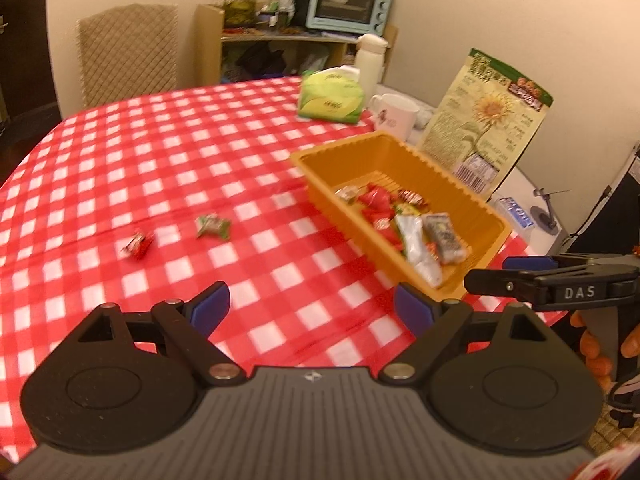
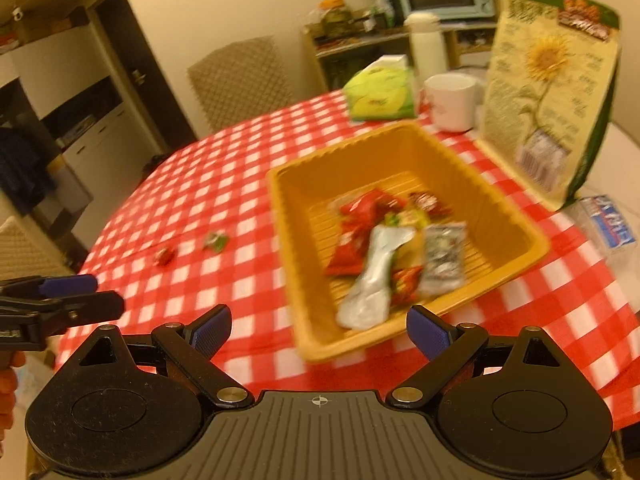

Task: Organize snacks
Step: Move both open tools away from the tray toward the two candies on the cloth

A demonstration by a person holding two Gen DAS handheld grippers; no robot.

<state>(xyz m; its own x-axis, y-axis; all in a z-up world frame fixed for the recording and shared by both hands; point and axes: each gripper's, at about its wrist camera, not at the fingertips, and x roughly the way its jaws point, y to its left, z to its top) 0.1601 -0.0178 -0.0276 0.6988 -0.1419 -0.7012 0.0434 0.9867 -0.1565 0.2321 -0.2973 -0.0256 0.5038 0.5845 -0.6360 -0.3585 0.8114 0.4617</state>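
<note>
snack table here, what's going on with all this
A person is sorting snacks with a hand-held gripper in each hand. Most packets already lie in the orange tray on the checked tablecloth. Two wrapped candies, one red and one green, are still loose on the cloth. The left hand-held gripper and the right hand-held gripper are both open and empty.

Snack-filled orange basket (image 1: pixel 472 184), checked tablecloth (image 1: pixel 160 160)

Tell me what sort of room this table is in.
Most likely a home dining corner or kitchen. A red checked tablecloth covers the table, a padded chair stands at its far side, and a small blue toaster oven sits on a cluttered shelf against the wall.
</note>
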